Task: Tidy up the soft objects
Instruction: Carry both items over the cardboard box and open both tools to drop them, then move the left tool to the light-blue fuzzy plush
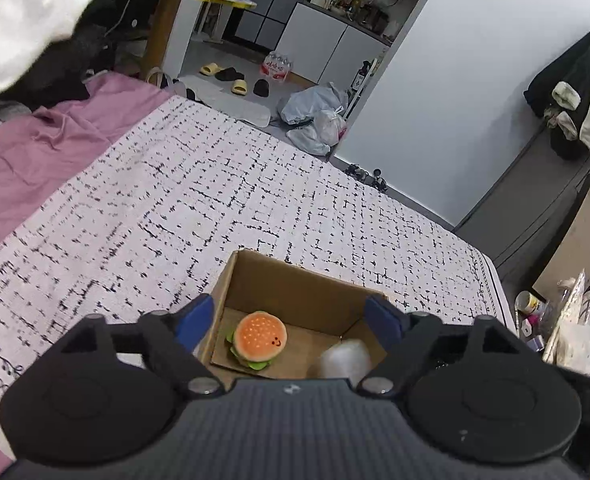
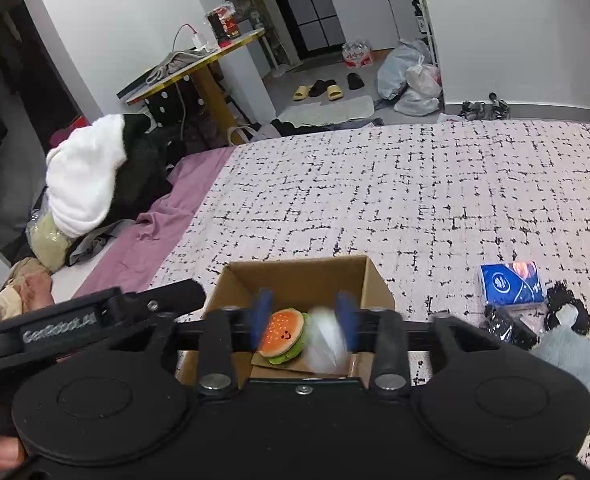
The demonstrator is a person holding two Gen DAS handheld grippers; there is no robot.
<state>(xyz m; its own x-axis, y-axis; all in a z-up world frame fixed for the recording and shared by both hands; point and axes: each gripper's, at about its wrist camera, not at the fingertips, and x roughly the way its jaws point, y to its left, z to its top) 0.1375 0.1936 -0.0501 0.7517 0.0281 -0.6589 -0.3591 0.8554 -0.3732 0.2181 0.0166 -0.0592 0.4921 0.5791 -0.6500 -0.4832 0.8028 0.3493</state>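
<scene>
**Soft toys going into a box on the bed**

A plush orange hamburger toy (image 2: 283, 338) lies inside an open brown cardboard box (image 2: 299, 276) on the patterned bed (image 2: 415, 200). A blurred white soft object (image 2: 327, 338) sits between the right claw's (image 2: 305, 316) spread fingers, directly above the box. The left claw (image 1: 291, 322), also spread, hovers nearby, holding nothing.

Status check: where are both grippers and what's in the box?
Left gripper open, empty above cardboard box. Right gripper open; blurred white item between fingers, beside burger plush. Nothing obstructing.

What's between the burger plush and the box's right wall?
A blurred white object lies beside the burger plush inside the cardboard box; both wrist views show it.
</scene>
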